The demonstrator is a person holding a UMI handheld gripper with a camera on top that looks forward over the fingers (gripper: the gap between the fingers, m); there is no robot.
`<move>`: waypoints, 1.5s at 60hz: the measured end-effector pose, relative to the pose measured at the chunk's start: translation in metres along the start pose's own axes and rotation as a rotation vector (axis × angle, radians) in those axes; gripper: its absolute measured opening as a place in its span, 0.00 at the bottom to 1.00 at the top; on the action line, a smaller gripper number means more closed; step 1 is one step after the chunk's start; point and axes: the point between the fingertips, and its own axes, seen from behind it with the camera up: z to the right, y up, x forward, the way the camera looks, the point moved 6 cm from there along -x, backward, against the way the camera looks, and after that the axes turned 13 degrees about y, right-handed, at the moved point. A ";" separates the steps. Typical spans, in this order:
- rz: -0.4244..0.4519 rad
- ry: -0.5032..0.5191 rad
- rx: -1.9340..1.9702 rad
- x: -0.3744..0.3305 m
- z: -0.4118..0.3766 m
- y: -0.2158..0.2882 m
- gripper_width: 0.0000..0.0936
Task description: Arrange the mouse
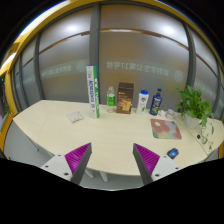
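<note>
My gripper (112,160) is open and empty, held above the near edge of a long beige table (100,130). Its two magenta pads (76,155) stand wide apart. A small dark, bluish object (172,153), likely the mouse, lies on the table near its front edge, just to the right of the right finger. A reddish patterned mat (165,128) lies flat beyond it. Nothing stands between the fingers.
Along the table's far edge stand a tall green-and-white box (92,88), a green bottle (110,97), a brown box (125,97), a white bottle (143,101) and a blue bottle (156,101). A potted plant (195,105) is at the right. A small pale item (76,117) lies left of centre. Frosted glass walls stand behind.
</note>
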 end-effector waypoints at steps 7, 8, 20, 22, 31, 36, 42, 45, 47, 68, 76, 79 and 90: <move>-0.028 -0.022 0.022 -0.002 0.021 -0.025 0.91; -0.033 -0.026 0.026 -0.003 0.027 -0.031 0.92; -0.103 -0.119 0.079 -0.003 0.120 -0.108 0.92; -0.110 -0.142 0.085 -0.001 0.140 -0.118 0.92; -0.099 -0.224 0.107 0.019 0.232 -0.146 0.92; -0.101 -0.239 0.119 0.038 0.275 -0.156 0.91; -0.101 -0.232 0.160 0.061 0.315 -0.161 0.91; -0.113 -0.227 0.184 0.073 0.331 -0.164 0.91; -0.123 -0.226 0.203 0.079 0.341 -0.165 0.91; -0.145 -0.148 0.227 0.132 0.379 -0.137 0.86; -0.155 -0.156 0.171 0.144 0.386 -0.131 0.57; -0.155 -0.144 0.152 0.147 0.386 -0.129 0.51; -0.179 -0.101 0.101 0.148 0.385 -0.123 0.40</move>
